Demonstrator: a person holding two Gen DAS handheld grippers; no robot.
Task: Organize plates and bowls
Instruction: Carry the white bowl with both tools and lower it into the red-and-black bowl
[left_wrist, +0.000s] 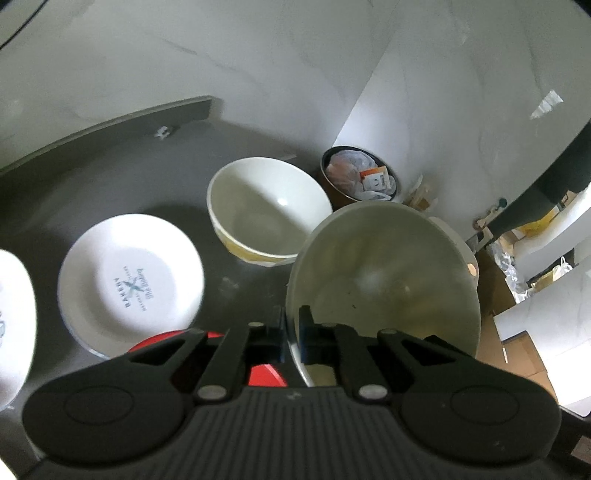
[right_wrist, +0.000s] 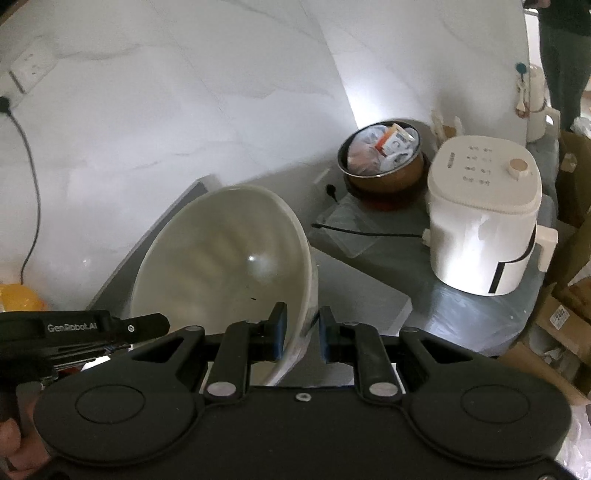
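Starting at the left of the dark countertop (left_wrist: 66, 177), a white plate (left_wrist: 11, 325) shows only its edge, and just beside it sits a stack of white plates (left_wrist: 131, 284) whose top one carries a "BAKERY" print. A red plate (left_wrist: 264, 374) peeks out from under the left gripper's body, so I can't say how it lies.

Further along, a white bowl with a yellow band (left_wrist: 267, 212) rests on the counter, mouth up and empty, which makes it look like the natural place to nest another bowl.

The large cream bowl (left_wrist: 384, 280) is the one in hand, and both tools are on it. The left gripper (left_wrist: 293, 317) has its jaws pinching the near rim, one finger inside and one outside. From the other camera, the right gripper (right_wrist: 303, 317) straddles the bowl's rim the same way, though a sliver of space shows beside the outer pad, so I can't tell whether it is truly clamped. The bowl hangs tilted, clear of the counter; two grips probably steady its width.

Past it stand a brown pot (right_wrist: 384, 162) stuffed with packets and a white air fryer (right_wrist: 484, 214), well apart from the dishes.
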